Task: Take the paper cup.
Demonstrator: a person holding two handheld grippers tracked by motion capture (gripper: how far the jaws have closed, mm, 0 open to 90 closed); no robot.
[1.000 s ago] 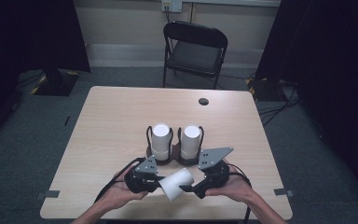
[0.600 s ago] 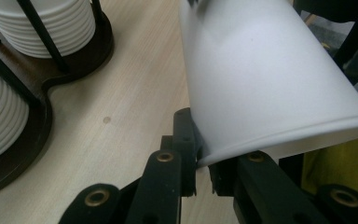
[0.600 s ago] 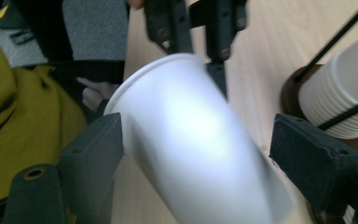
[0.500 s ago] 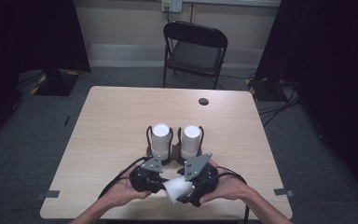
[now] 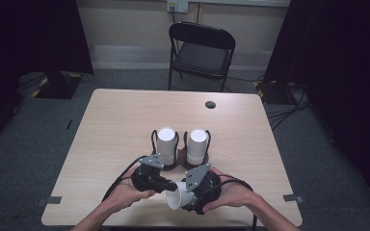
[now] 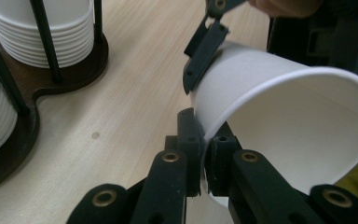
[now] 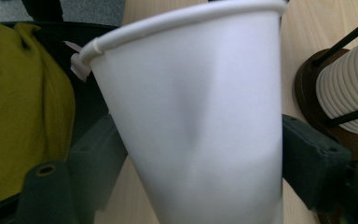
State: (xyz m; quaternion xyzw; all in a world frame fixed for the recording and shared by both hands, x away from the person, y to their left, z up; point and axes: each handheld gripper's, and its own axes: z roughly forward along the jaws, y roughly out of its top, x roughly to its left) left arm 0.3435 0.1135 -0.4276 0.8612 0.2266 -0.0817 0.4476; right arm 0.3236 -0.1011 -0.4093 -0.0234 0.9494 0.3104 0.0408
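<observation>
A white paper cup hangs tilted over the table's front edge, mouth toward the person. My left gripper is shut on its rim, one jaw inside the wall and one outside, as the left gripper view shows on the cup. My right gripper straddles the cup's body; its jaws have just been closing and now press both sides. In the right gripper view the cup wall is dented between them.
A dark wooden cup holder with black rods carries two stacks of white cups just beyond the grippers. A small black disc lies at the table's far side, a folding chair behind it. Cables trail by the hands.
The right gripper has come in toward the left one and sunk a little. The cup has shifted toward the table's front edge, its mouth turning to the person.
</observation>
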